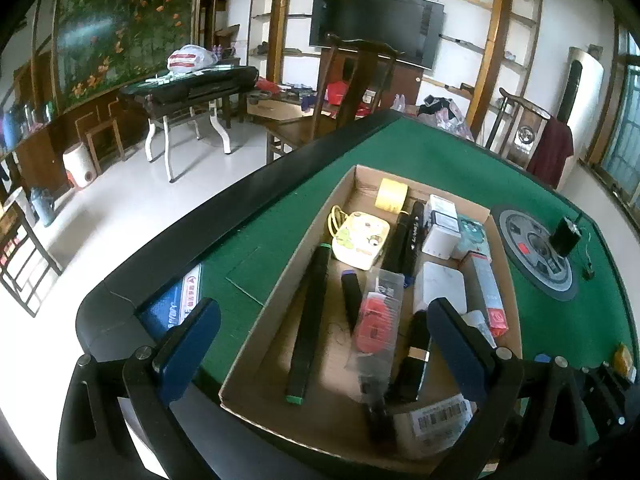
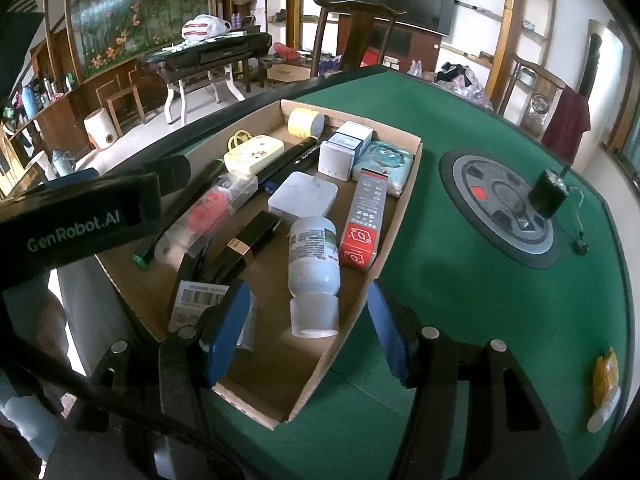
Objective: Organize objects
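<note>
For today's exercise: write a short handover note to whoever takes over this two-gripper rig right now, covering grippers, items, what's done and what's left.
Left gripper: open, empty, above the cardboard tray's near end.
Right gripper: open, straddling the tray's near right wall, with the white bottle's cap between its fingers, not gripped.
Done: tape roll, yellow power strip, red-and-grey box and other items lie in the tray.
Left: small black cylinder and orange-yellow item lie on the green table outside the tray.
</note>
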